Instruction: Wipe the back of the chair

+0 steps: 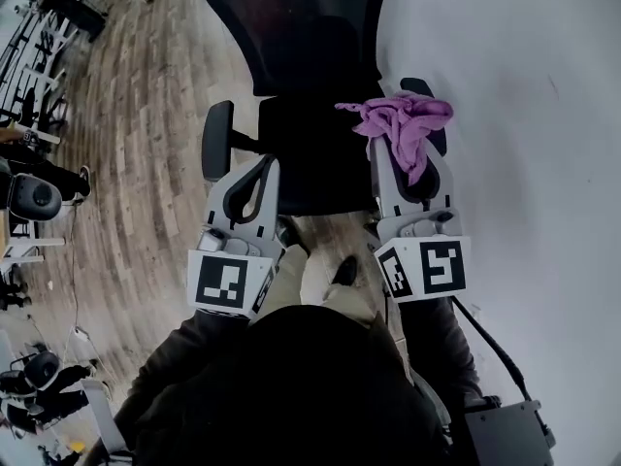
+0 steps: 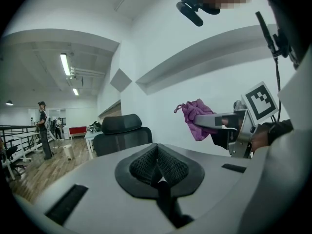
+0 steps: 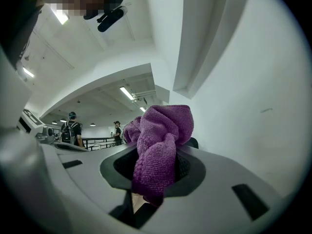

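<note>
2 handheld grippers over a black office chair, purple cloth in the right one.

The right gripper [image 1: 396, 168] is clamped on a bunched purple cloth [image 1: 403, 124]. The cloth bulges out above its jaws and hangs down between them, and in the head view it lies over the chair's armrest [image 1: 419, 87] at the seat's right edge. The left gripper [image 1: 264, 166] has its jaws pressed together with nothing between them, and it sits near the seat's [image 1: 310, 158] front left corner, beside the other armrest [image 1: 217, 140]. The chair's mesh back [image 1: 301, 27] rises beyond the seat, well apart from both grippers and from the cloth. The chair stands where the wood-plank floor [image 1: 136, 144] meets a white wall [image 1: 524, 115]. In the left gripper view, a person [image 2: 43, 128] stands far off on the wood floor.
</note>
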### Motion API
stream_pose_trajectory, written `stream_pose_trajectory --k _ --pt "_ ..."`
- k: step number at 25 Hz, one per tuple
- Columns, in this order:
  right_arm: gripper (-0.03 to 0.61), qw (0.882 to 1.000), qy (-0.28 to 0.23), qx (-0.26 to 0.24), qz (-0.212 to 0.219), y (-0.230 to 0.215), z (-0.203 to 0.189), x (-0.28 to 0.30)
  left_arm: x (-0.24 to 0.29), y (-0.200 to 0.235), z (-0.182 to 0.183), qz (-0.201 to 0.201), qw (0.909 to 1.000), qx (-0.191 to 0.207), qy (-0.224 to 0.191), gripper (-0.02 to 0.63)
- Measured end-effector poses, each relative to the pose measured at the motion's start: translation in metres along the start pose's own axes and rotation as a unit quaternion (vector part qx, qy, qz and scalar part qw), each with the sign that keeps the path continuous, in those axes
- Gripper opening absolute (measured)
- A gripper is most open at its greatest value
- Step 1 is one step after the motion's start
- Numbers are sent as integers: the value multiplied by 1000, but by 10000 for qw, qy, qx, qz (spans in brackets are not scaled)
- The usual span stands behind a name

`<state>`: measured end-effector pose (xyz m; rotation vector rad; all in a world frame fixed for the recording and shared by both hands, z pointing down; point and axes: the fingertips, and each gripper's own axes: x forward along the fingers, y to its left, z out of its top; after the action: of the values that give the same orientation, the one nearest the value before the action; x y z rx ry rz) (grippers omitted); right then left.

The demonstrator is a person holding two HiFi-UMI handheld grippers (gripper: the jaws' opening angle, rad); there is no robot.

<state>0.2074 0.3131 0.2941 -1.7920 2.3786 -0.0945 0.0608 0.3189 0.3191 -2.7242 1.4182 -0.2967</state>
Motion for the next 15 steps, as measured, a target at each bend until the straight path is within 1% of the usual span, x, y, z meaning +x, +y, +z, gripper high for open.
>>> stream_pose_trajectory --k 3,6,8,10,12,15 --pt "114 9997 33 -113 197 18 -17 45 14 42 -13 210 9994 -205 -187 9" --pt "114 9994 223 -138 238 34 -27 78 27 75 -18 267 9981 -503 -236 9" --pt "114 9993 249 -189 213 38 -22 104 45 99 -17 242 9974 -639 -230 9" --pt "114 9993 225 -227 171 44 -20 129 63 124 -16 195 9957 -855 -308 9" --pt "114 9992 240 -289 133 52 -24 157 81 151 -17 137 9946 -949 -391 9" --pt "114 9984 419 -383 45 63 -30 212 110 196 -17 11 9930 -1107 -421 9"
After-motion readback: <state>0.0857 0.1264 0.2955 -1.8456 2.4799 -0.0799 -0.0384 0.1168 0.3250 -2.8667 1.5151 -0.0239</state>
